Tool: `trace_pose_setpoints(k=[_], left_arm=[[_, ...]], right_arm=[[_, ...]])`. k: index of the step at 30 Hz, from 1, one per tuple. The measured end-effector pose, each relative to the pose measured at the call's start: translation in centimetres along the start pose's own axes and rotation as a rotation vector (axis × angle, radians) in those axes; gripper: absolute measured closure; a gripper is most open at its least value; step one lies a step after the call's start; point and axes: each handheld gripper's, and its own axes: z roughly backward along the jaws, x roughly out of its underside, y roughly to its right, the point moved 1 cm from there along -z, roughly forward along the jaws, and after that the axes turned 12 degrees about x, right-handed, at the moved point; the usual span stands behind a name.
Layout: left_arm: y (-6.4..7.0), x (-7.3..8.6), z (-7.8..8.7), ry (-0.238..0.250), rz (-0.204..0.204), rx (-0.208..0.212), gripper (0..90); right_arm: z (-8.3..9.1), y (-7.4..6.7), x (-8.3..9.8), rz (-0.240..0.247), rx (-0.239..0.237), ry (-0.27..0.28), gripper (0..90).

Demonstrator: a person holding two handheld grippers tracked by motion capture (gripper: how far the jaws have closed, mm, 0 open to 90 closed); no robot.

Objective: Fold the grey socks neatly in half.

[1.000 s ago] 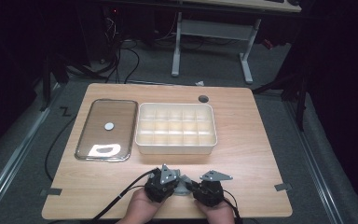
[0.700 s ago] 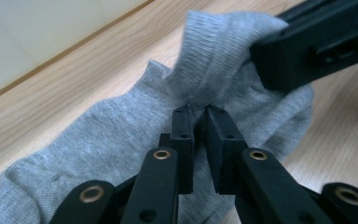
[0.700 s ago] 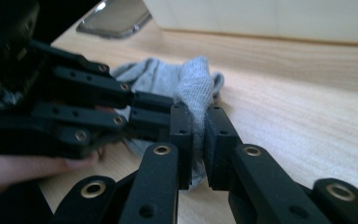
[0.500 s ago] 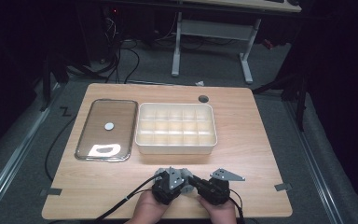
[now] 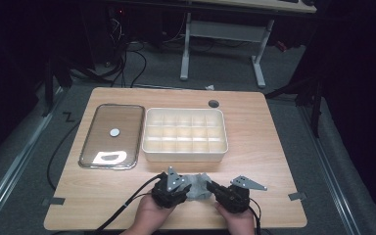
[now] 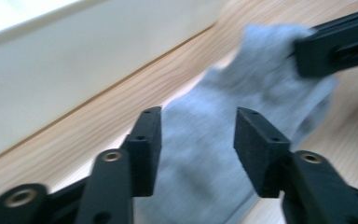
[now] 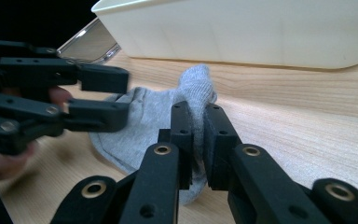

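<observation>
A grey sock [image 5: 197,186] lies on the wooden table [image 5: 264,147] near its front edge, low in the middle of the high view, between the two grippers. In the right gripper view the right gripper [image 7: 199,122] pinches a raised fold of the sock [image 7: 144,121] between nearly closed jaws. The left gripper [image 6: 196,135] has just been opening its jaws; they stand wide apart over the sock [image 6: 214,140], with cloth showing between them but the pads not pressing on it. In the high view the left gripper [image 5: 183,188] sits at the sock's left and the right gripper [image 5: 214,188] at its right. Just above the sock in that view is a cream tray with compartments [image 5: 183,152], and to its left a clear lid [image 5: 111,134] lies flat.
</observation>
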Motion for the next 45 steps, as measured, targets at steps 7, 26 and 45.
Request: trace_pose_setpoints(k=[7, 26, 45], left_arm=[[-2.5, 2.4, 1.4, 0.004, 0.129, 0.054, 42.3], [-5.2, 3.9, 2.3, 0.134, 0.324, 0.232, 69.1], [-2.6, 3.8, 2.1, 0.131, 0.085, 0.111, 88.2]], right_arm=[[-0.2, -0.3, 0.0, 0.016, 0.007, -0.002, 84.4], [0.2, -3.3, -1.9, 0.182, 0.175, -0.049, 84.0], [-0.4, -5.7, -3.2, 0.276, 0.260, -0.079, 83.6]])
